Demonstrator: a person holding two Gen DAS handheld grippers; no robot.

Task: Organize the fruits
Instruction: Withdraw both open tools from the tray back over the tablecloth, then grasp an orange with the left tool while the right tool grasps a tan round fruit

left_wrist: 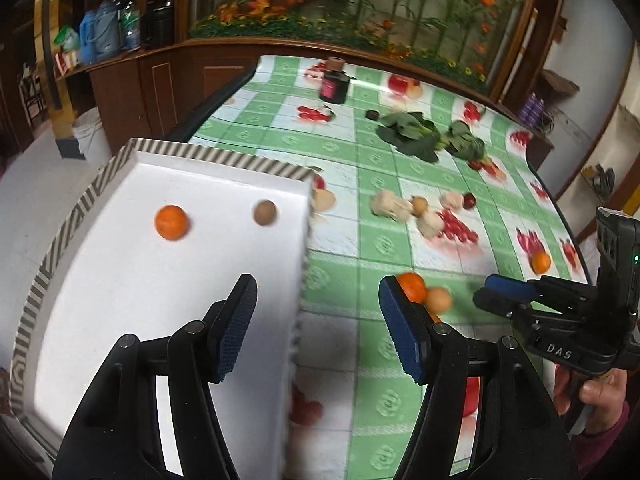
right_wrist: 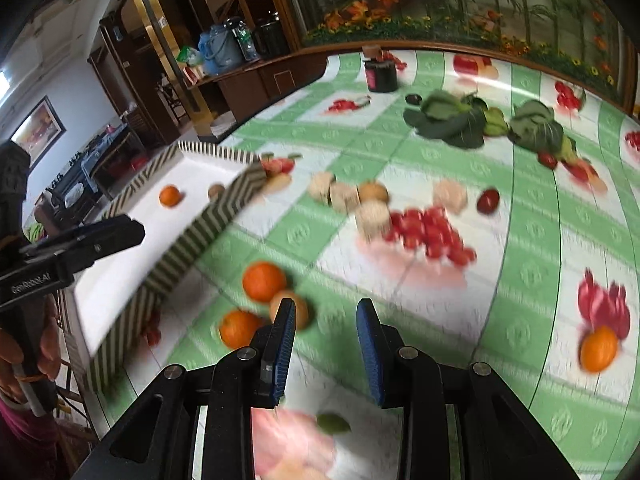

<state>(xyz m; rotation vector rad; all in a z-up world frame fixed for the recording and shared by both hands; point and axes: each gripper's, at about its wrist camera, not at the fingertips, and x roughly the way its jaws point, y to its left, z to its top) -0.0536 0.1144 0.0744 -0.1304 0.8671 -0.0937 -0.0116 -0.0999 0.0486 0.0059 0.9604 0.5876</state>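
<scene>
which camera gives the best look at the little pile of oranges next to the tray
The right wrist view: the oranges beside the tray show nearly whole. In the left wrist view the left gripper finger hides most of the pile.

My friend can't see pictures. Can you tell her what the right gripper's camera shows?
The open right gripper hovers over a green checked tablecloth, just behind two oranges and a tan fruit. To its left, a white tray already holds one orange and one brown fruit.
</scene>
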